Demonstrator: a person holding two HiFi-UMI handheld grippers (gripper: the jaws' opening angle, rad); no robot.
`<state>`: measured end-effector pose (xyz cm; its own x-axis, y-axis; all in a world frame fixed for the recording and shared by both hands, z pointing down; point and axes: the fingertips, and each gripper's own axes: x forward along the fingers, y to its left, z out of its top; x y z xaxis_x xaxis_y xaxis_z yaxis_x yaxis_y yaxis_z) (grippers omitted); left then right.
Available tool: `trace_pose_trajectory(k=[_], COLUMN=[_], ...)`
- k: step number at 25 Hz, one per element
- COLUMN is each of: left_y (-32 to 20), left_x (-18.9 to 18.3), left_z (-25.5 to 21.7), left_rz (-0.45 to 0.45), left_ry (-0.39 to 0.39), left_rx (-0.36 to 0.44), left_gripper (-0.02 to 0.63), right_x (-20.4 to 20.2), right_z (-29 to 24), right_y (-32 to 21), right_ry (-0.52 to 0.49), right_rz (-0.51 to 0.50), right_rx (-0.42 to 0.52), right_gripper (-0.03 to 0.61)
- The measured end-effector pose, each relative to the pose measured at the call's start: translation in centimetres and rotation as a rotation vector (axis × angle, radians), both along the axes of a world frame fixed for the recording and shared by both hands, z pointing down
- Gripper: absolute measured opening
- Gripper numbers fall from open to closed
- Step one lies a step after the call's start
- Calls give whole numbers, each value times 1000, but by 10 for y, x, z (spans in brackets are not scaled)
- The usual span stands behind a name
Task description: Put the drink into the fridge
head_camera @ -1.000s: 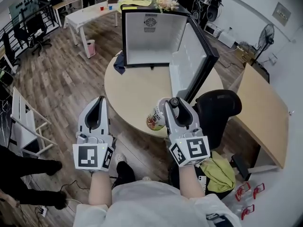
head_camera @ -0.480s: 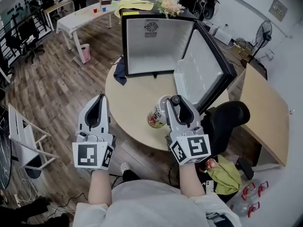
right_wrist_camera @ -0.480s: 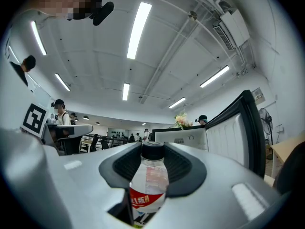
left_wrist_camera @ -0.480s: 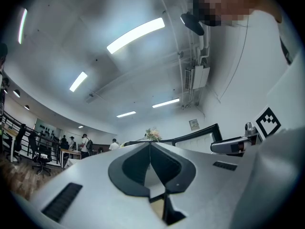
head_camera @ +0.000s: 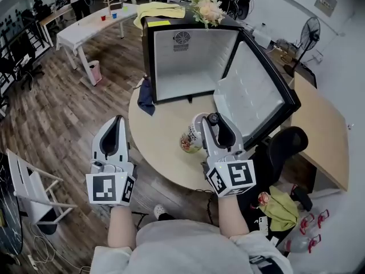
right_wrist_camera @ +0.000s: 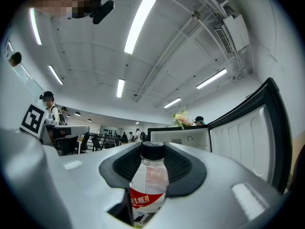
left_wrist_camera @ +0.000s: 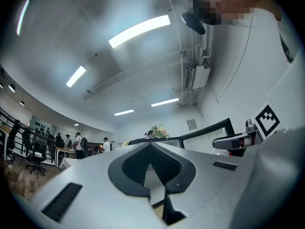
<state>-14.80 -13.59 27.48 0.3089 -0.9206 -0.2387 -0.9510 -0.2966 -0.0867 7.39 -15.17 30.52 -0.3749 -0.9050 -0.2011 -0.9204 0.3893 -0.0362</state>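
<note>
On my left, the left gripper [head_camera: 118, 123] hangs beyond the near edge of the round table [head_camera: 162, 116], over the wood floor [head_camera: 63, 113]. Its fingers [left_wrist_camera: 128, 168] are pressed together and carry nothing. A dark blue cloth [head_camera: 146, 93] lies at the table's left rim, just beside the fridge's lower left corner.

Moving right, the right gripper [head_camera: 212, 121] is over the near part of the table. Its fingers [right_wrist_camera: 183, 171] are clamped on the drink [head_camera: 191, 137], a clear bottle with a black cap and a red and white label. Its cap sits up between the finger pads. The drink is outside the fridge [head_camera: 188, 56], out in front of the open compartment and apart from it.

The fridge stands at the far side of the table, with its white interior facing me and flowers [head_camera: 206, 7] on its top. Its door [head_camera: 254, 96] is swung open to the right, close beside the right gripper. A black office chair [head_camera: 285, 144] sits below the door's edge.
</note>
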Motion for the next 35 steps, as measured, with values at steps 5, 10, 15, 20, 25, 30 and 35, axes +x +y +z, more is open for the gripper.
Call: trace_pose_trajectory(k=[5, 10, 15, 20, 25, 30, 35], left_y=[-23, -39, -52, -69, -94, -123, -147], left_x=[-21, -35, -41, -43, -45, -44, -46], left_z=[1, 3, 9, 15, 17, 11, 9], left_rz=[34, 68, 88, 94, 91, 84, 63], left_ry=[9, -1, 17, 28, 21, 14, 14], left_rx=[-1, -3, -14, -30, -35, -29, -33], left_gripper=[9, 9, 9, 9, 9, 9, 9], right_x=[-16, -26, -31, -30, -27, -22, -18], right_z=[-2, -3, -3, -2, -2, -11, -18], right_y=[-18, -29, -40, -59, -91, -131, -175], right_ry=[-3, -14, -12, -2, 5, 24, 53], right_rz=[43, 80, 92, 97, 101, 99, 85], right_rx=[5, 5, 1, -6, -10, 4, 12], right_gripper=[155, 155, 155, 155, 155, 155, 155])
